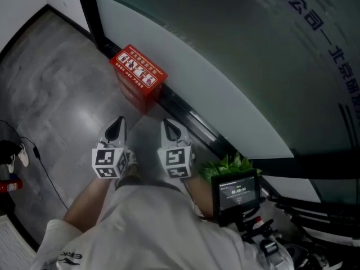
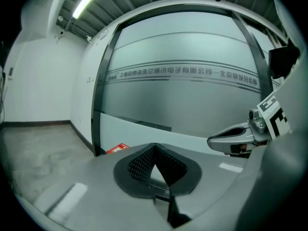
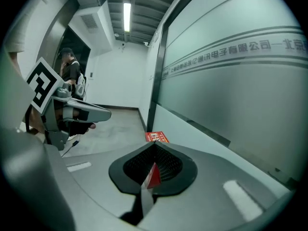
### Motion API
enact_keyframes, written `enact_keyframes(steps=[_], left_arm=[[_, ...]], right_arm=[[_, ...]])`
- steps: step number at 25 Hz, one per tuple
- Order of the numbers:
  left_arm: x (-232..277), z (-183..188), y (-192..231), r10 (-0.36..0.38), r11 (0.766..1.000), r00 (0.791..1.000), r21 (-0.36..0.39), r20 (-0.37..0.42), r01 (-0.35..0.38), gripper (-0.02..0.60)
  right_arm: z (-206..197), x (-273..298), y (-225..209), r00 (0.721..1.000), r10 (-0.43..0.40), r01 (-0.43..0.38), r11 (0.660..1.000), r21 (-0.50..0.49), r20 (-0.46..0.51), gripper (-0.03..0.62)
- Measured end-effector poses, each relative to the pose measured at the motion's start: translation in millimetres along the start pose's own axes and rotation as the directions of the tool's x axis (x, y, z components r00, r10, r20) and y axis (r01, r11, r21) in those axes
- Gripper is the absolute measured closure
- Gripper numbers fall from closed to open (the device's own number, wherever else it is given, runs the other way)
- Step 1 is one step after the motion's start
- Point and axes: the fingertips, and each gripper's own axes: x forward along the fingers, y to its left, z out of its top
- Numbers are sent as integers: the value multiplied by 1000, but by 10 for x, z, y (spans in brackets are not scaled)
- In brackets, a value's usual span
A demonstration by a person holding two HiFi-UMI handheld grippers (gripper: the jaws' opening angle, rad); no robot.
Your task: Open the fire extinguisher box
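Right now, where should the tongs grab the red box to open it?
Judging by its pose: the lid, by its long edge on the open-floor side, coming from above and that side. The red box backs onto the glass wall, so its far edge is blocked. Hinge and any latch aren't visible. Both left tongs and right tongs are shut; open one first.

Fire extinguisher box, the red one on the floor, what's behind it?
Behind the red box stands the frosted glass wall, its dark bottom rail along the floor. The box covers the stretch of rail directly behind it.
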Motion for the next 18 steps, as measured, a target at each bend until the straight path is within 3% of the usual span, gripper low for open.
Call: enact_keyframes(steps=[9, 18], left_arm=[[802, 295, 787, -104, 994, 994, -40, -45, 103, 580], [1353, 207, 1167, -101, 993, 990, -76, -103, 94, 580]], right_arm=[[528, 896, 16, 994, -91, 91, 996, -9, -62, 580], [525, 1418, -189, 988, -119, 118, 993, -19, -98, 580]])
